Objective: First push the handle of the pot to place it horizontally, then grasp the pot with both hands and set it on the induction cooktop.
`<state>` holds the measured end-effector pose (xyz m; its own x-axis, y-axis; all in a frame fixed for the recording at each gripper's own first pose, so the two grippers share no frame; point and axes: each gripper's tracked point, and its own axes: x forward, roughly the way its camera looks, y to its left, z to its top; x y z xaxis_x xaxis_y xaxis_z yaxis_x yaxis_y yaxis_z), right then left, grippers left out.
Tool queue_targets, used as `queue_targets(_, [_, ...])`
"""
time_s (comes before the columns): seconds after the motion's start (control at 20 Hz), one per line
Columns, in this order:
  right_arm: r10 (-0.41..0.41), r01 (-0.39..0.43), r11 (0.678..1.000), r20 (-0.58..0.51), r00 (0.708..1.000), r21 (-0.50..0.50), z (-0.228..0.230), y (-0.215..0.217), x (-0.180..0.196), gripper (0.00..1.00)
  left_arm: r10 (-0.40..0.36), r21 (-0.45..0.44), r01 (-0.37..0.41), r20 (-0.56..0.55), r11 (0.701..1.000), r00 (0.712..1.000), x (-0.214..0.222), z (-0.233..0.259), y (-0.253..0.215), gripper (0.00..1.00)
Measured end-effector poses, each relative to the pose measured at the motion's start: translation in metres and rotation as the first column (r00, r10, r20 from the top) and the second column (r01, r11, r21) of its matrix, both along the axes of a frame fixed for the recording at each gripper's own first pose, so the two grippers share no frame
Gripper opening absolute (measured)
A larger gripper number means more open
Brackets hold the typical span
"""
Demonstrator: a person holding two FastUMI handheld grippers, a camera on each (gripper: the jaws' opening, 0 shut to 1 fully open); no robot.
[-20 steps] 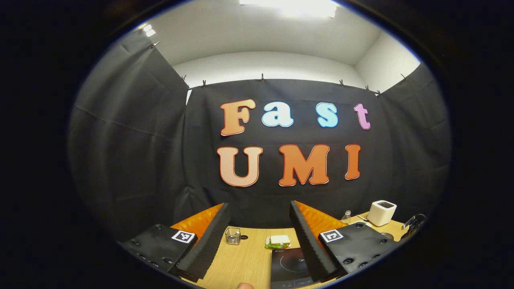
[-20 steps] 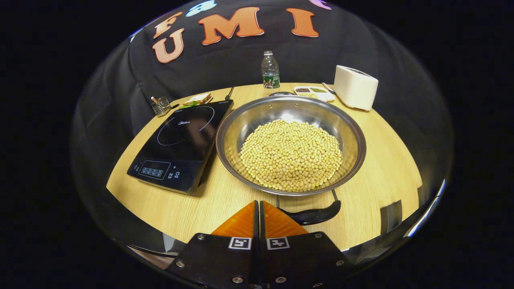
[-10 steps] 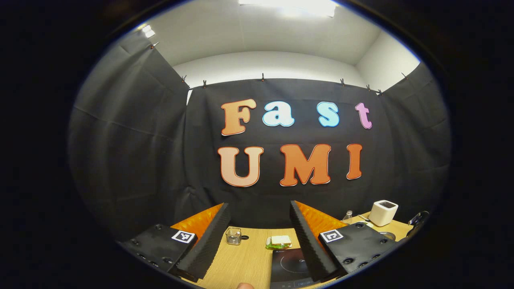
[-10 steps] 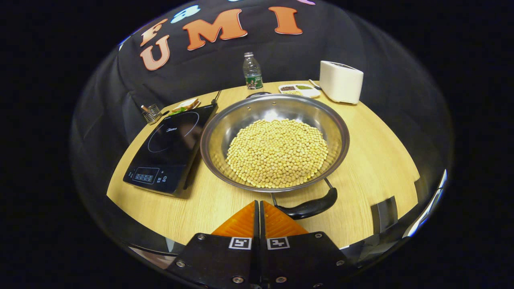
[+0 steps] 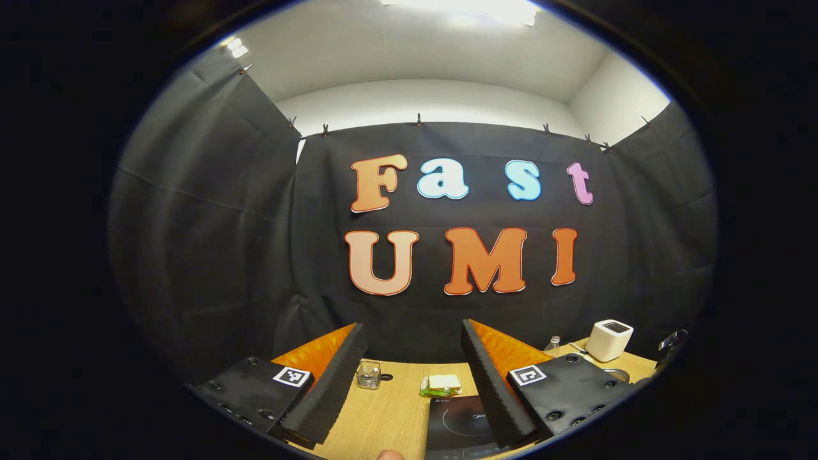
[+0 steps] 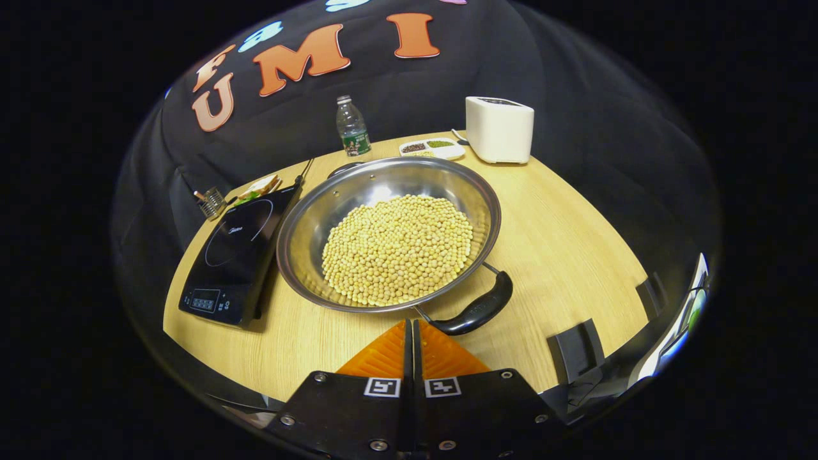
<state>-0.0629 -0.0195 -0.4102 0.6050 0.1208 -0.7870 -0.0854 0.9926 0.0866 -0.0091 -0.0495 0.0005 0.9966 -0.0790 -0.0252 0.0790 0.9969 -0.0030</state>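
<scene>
A wide steel pot (image 6: pixel 307 220) full of yellow beans sits on the wooden table in the right gripper view. Its near black handle (image 6: pixel 476 311) points toward the lower right, just past my right gripper (image 6: pixel 411 327), whose fingers are shut together with nothing held, their tips right by the handle's left end; contact cannot be told. The black induction cooktop (image 6: pixel 233 259) lies flat to the left of the pot. In the left gripper view my left gripper (image 5: pixel 409 358) stands open, held high, with the cooktop (image 5: pixel 457 421) low between its fingers.
At the back of the table (image 6: pixel 562 243) stand a water bottle (image 6: pixel 351 127), a white toaster (image 6: pixel 499 130) and a divided dish (image 6: pixel 431 148). A sandwich (image 6: pixel 259 187) and a small wire holder (image 6: pixel 209 202) lie behind the cooktop.
The right gripper has swung to the right, and the pot has turned: its near handle moved from straight in front toward the lower right. The left gripper has barely moved.
</scene>
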Motion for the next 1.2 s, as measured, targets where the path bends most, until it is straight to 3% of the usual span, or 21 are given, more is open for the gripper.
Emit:
queue_targets(0.75, [-0.063, 0.063, 0.997, 0.0, 0.998, -0.036, -0.001, -0.035, 0.033, 0.0, 0.019, 0.011, -0.019, 0.0, 1.0, 1.0, 0.009, -0.002, -0.006, 0.98])
queue_targets(1.0, [-0.129, 0.127, 0.987, -0.01, 0.992, -0.101, -0.014, -0.068, 0.044, 0.0, 0.017, 0.019, -0.017, -0.015, 1.0, 1.0, 0.015, -0.007, -0.012, 0.98])
queue_targets(1.2, [-0.18, 0.178, 0.983, -0.031, 0.983, -0.049, -0.017, -0.076, 0.048, 0.0, 0.013, 0.02, -0.013, -0.013, 1.0, 1.0, 0.021, -0.007, -0.02, 0.98])
